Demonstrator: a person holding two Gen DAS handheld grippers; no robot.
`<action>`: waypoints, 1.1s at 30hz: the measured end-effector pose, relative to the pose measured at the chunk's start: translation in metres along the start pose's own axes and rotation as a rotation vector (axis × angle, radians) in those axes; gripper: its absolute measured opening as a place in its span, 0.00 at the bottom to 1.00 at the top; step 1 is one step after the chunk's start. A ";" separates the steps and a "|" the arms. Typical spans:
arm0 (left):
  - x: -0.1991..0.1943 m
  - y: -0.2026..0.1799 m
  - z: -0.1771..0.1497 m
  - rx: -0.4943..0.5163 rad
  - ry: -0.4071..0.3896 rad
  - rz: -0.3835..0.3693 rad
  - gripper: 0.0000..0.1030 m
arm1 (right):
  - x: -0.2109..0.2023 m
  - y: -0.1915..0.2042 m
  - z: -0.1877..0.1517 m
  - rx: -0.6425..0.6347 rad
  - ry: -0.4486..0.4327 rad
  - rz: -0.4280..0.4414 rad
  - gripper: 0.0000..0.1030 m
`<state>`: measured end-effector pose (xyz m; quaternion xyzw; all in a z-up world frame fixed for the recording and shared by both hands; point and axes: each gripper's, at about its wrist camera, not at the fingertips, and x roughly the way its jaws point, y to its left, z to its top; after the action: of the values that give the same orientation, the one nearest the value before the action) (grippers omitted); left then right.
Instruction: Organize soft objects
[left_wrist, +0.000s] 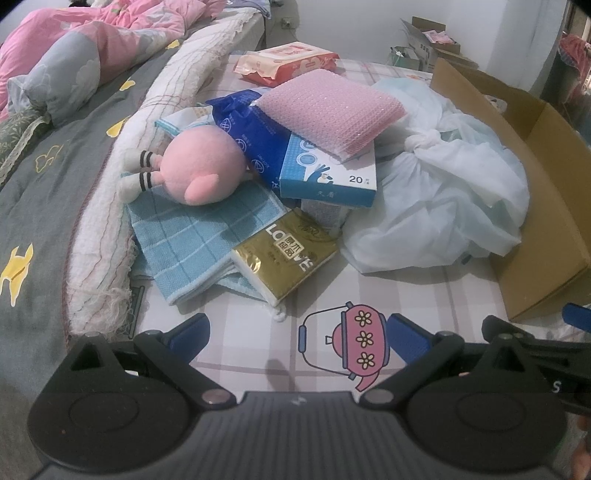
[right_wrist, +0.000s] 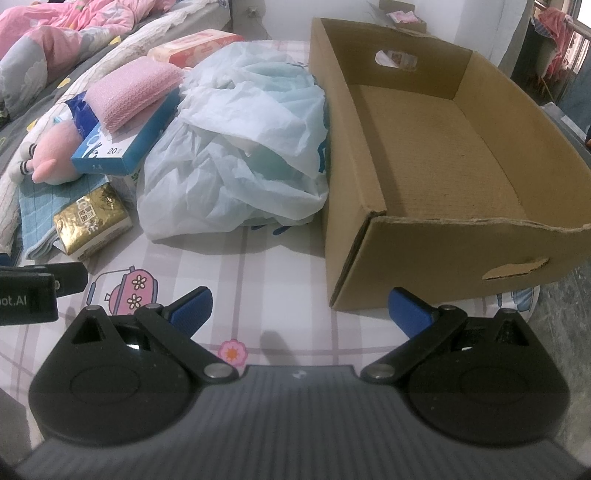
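Observation:
A pile of soft things lies on the checked sheet: a pink plush toy (left_wrist: 201, 170), a blue checked towel (left_wrist: 192, 236), a gold tissue pack (left_wrist: 286, 254), a pink sponge (left_wrist: 328, 110) on a blue box (left_wrist: 328, 177), and a knotted white plastic bag (left_wrist: 443, 184). An empty cardboard box (right_wrist: 436, 147) stands to the right of the bag (right_wrist: 240, 147). My left gripper (left_wrist: 297, 334) is open and empty, in front of the gold pack. My right gripper (right_wrist: 299, 310) is open and empty, before the box's near left corner.
A red-and-white wipes pack (left_wrist: 288, 61) lies at the back. A white knitted blanket (left_wrist: 122, 206) and a grey quilt (left_wrist: 44, 192) border the pile on the left. More cartons (left_wrist: 428, 40) stand behind. The left gripper's body shows in the right wrist view (right_wrist: 33, 291).

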<state>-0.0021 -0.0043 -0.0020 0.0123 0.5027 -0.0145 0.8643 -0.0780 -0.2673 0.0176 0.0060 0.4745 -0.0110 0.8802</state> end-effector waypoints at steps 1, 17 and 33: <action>0.000 0.000 0.000 0.001 0.001 0.000 0.99 | 0.000 0.000 0.000 0.001 0.000 0.000 0.99; 0.000 0.000 -0.001 -0.001 0.001 0.000 0.99 | 0.000 0.000 0.000 0.000 0.000 0.000 0.99; -0.020 0.013 -0.010 -0.007 -0.070 0.000 0.99 | -0.024 0.007 -0.008 -0.011 -0.094 0.012 0.99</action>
<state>-0.0204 0.0097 0.0102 0.0091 0.4721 -0.0131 0.8814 -0.0982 -0.2594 0.0332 0.0033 0.4325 -0.0034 0.9016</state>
